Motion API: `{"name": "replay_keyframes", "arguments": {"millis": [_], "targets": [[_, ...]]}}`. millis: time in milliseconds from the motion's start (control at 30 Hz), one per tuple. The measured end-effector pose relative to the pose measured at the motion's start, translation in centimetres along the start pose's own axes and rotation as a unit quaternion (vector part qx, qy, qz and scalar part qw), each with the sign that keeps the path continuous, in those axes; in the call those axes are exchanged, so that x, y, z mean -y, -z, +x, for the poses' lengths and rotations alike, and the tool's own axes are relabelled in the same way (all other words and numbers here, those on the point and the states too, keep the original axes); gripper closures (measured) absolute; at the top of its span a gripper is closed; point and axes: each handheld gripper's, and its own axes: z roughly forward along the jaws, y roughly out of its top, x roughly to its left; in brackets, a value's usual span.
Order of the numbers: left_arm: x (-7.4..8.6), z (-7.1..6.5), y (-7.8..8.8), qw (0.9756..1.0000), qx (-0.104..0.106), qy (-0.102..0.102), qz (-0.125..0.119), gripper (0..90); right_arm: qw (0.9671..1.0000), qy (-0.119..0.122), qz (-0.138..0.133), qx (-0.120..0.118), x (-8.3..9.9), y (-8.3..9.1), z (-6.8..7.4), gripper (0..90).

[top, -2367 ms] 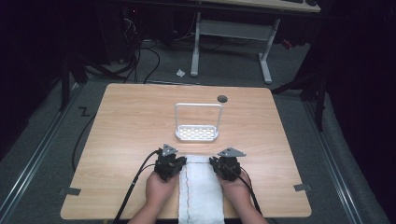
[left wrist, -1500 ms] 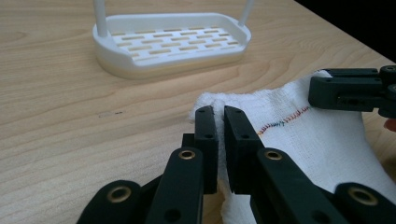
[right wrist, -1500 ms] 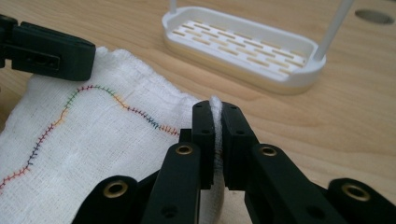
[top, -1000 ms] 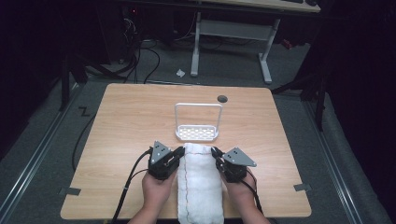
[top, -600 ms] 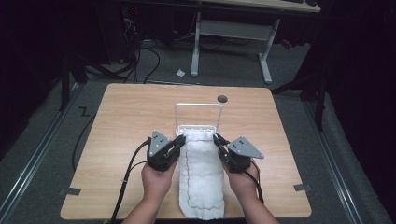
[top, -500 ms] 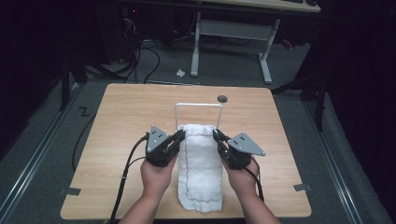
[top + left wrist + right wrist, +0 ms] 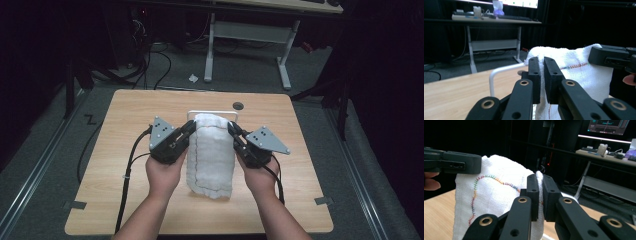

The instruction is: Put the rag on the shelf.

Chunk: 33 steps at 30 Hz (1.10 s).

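Observation:
A white towel [image 7: 211, 154] with coloured stitching hangs upright between my two grippers over the middle of the wooden table [image 7: 125, 125]. My left gripper [image 7: 190, 128] is shut on its upper left corner and my right gripper [image 7: 231, 128] on its upper right corner. In the left gripper view the jaws [image 7: 541, 75] pinch the towel [image 7: 579, 75], with the other gripper [image 7: 610, 56] at the far edge. In the right gripper view the jaws [image 7: 539, 192] clamp the cloth [image 7: 494, 195], with the other gripper [image 7: 454, 162] at the left. A white wire rack [image 7: 192, 114] stands just behind the towel, mostly hidden.
A round dark hole [image 7: 238, 105] sits near the table's far edge. Beyond the table stands a white-legged desk [image 7: 250, 30], with cables on the floor. Black cables [image 7: 131, 165] trail from the left gripper across the table's left side.
The towel lay flat at the table's near edge. Both grippers have raised it by its far corners and carried it forward, so it now hangs in front of the rack.

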Motion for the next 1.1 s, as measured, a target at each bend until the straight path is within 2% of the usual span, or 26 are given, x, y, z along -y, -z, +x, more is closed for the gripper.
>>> {"name": "replay_keyframes", "arguments": {"millis": [433, 633, 867, 933, 967, 1100], "targets": [[-3.1, -0.1, -0.6, 0.9994, 0.004, -0.022, -0.027, 84.9, 0.9995, -0.003, -0.029, 0.01, -3.2, -0.4, -1.4, 85.7], [-4.2, 0.1, -1.1, 0.9992, 0.008, -0.026, -0.031, 84.9, 0.9993, 0.0, -0.035, 0.014, -3.9, -0.4, -2.0, 85.7], [-5.3, 0.2, -1.9, 0.9985, 0.006, -0.046, -0.03, 84.9, 0.9993, -0.007, -0.034, 0.014, -4.6, -1.0, -2.8, 85.7], [-5.5, 0.4, -2.2, 0.9987, 0.006, -0.043, -0.027, 84.9, 0.9993, -0.011, -0.032, 0.015, -5.1, -1.4, -3.2, 85.7], [-5.7, 0.8, -2.7, 0.9991, 0.005, -0.033, -0.025, 84.9, 0.9993, -0.011, -0.033, 0.016, -5.3, -1.6, -3.4, 85.7], [-6.0, 1.4, -3.3, 0.9992, 0.0, -0.031, -0.024, 84.9, 0.9992, -0.02, -0.03, 0.019, -6.0, -2.4, -3.9, 85.7]]}}
